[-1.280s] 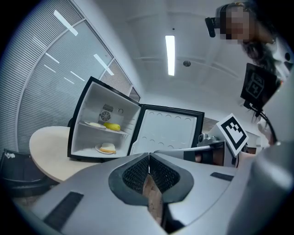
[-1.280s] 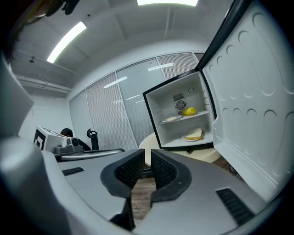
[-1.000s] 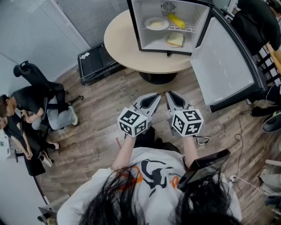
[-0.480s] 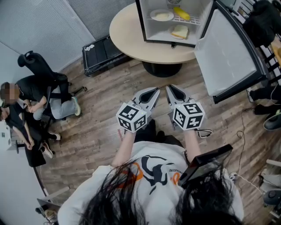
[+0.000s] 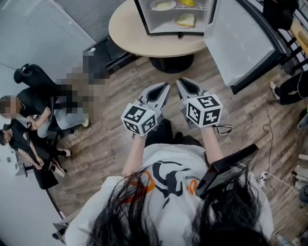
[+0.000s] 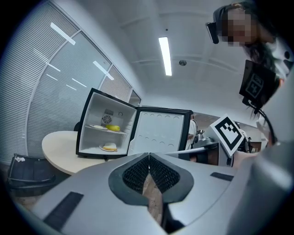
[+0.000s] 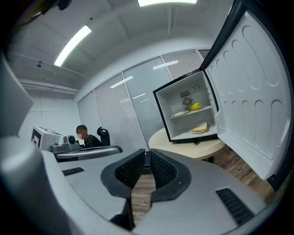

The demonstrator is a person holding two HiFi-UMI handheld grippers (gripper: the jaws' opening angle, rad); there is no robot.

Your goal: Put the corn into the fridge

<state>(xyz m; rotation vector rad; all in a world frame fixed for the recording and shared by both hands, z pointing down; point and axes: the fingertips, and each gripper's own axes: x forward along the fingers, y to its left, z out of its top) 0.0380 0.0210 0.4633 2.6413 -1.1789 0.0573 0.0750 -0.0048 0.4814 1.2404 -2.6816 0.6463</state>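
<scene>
Corn (image 5: 186, 3) shelved in the open fridge (image 5: 161, 24) at frame top, the left gripper (image 5: 166, 86) and right gripper (image 5: 179, 81) hover mid-frame, closed and empty, their job seemingly done.

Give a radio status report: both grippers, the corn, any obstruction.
Left gripper, right gripper: jaws shut, empty. Yellow corn cob already on upper shelf of small black fridge. White fridge door open; nothing in the way.

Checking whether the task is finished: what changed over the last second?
The fridge has slid toward the head view's top edge; the person seems to be backing away. Nothing was grasped or released. Unchanged: left tool and right tool shut and empty, door open, corn inside.
</scene>
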